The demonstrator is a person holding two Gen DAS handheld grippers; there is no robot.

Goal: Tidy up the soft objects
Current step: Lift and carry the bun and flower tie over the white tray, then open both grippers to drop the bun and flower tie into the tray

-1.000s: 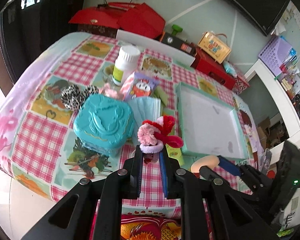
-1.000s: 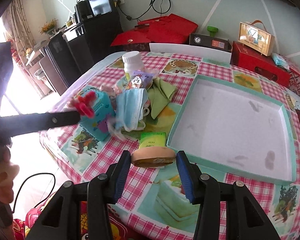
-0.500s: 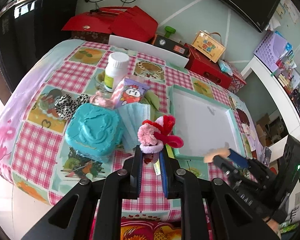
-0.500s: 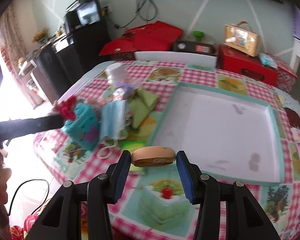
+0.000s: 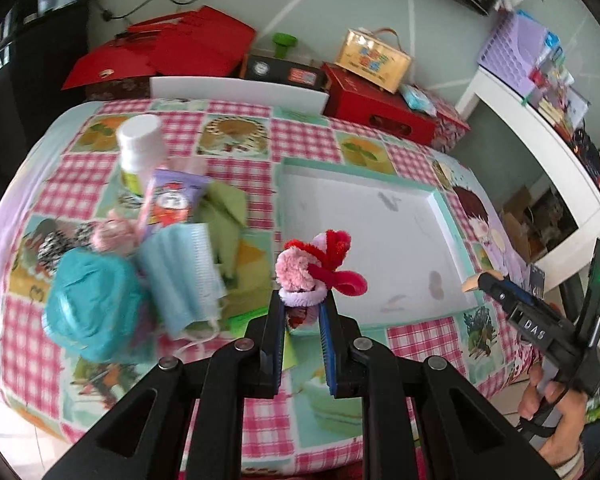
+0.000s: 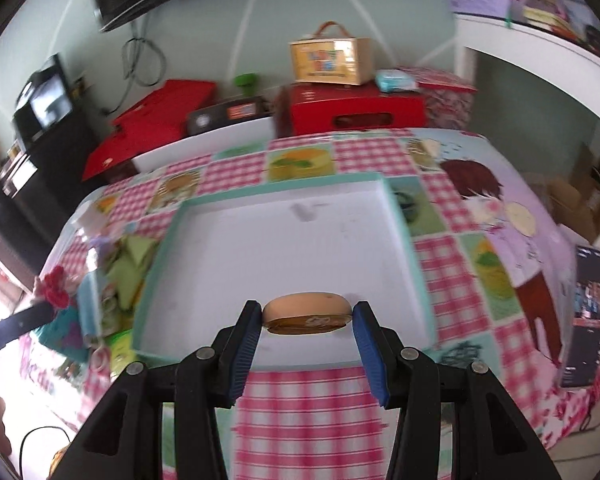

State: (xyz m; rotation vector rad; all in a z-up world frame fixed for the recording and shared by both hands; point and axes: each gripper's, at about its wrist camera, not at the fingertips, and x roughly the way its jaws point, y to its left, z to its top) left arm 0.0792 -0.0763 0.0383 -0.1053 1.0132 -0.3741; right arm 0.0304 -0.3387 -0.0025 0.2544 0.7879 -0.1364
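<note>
A pink-and-red fuzzy hair tie point(image 5: 316, 268) with a lilac loop is seen, and a tan round sponge point(image 6: 306, 314). The tray point(image 6: 400, 216) is white inside, teal-rimmed. The tablecloth point(image 5: 228, 136) is pink-white checked with food pictures. At 9 o'clock of the tray: pale blue mask point(image 5: 182, 276), green cloth point(image 5: 226, 208), teal box point(image 5: 90, 308).

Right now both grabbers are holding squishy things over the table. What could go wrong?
1. The left gripper pinches the fuzzy hair tie only by its bottom loop, so it might slip out before it is over the tray.
2. The right gripper holds the round sponge puff just by its edges near the tray's front rim; it could pop free and land on the tablecloth.
3. Both grippers are close to the same tray, so they might bump.
</note>
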